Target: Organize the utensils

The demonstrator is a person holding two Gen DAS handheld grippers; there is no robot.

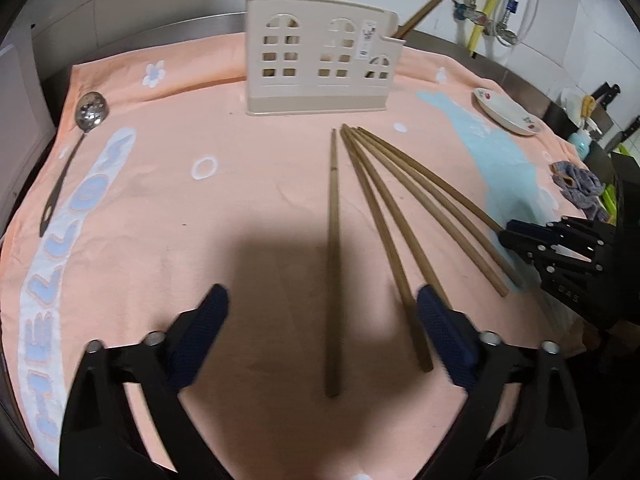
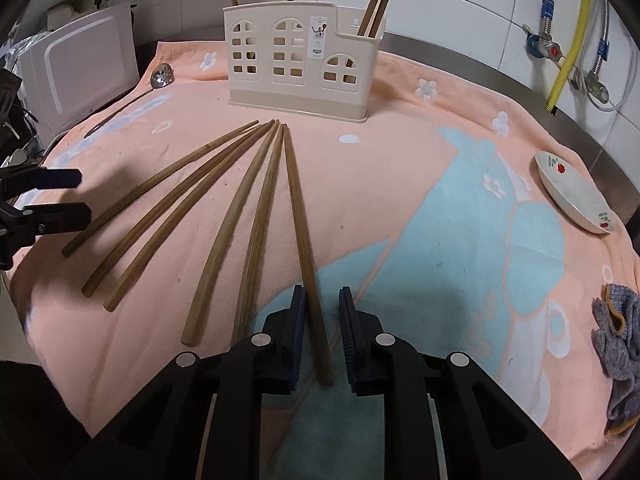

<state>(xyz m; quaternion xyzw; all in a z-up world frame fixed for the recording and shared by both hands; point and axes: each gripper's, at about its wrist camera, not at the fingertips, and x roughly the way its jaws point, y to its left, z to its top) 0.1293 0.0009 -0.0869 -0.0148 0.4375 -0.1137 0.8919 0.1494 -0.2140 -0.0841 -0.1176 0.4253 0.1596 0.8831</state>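
Several wooden chopsticks (image 2: 224,216) fan out on the peach towel (image 2: 400,140) in front of a cream utensil holder (image 2: 296,60) that has more chopsticks standing in it. My right gripper (image 2: 322,300) has its jaws drawn narrow around the rightmost chopstick (image 2: 298,208). The stick rests against the left pad, and a gap shows at the right pad. My left gripper (image 1: 322,304) is wide open low over the towel. The leftmost chopstick (image 1: 333,240) lies untouched between its fingers. A slotted metal spoon (image 1: 92,110) lies at the far left.
A small flowered plate (image 2: 572,196) sits at the towel's right edge, with a grey rag (image 2: 620,360) nearer. A white appliance (image 2: 80,64) stands at the left. Pipes and valves (image 2: 560,56) run along the tiled back wall behind the steel counter.
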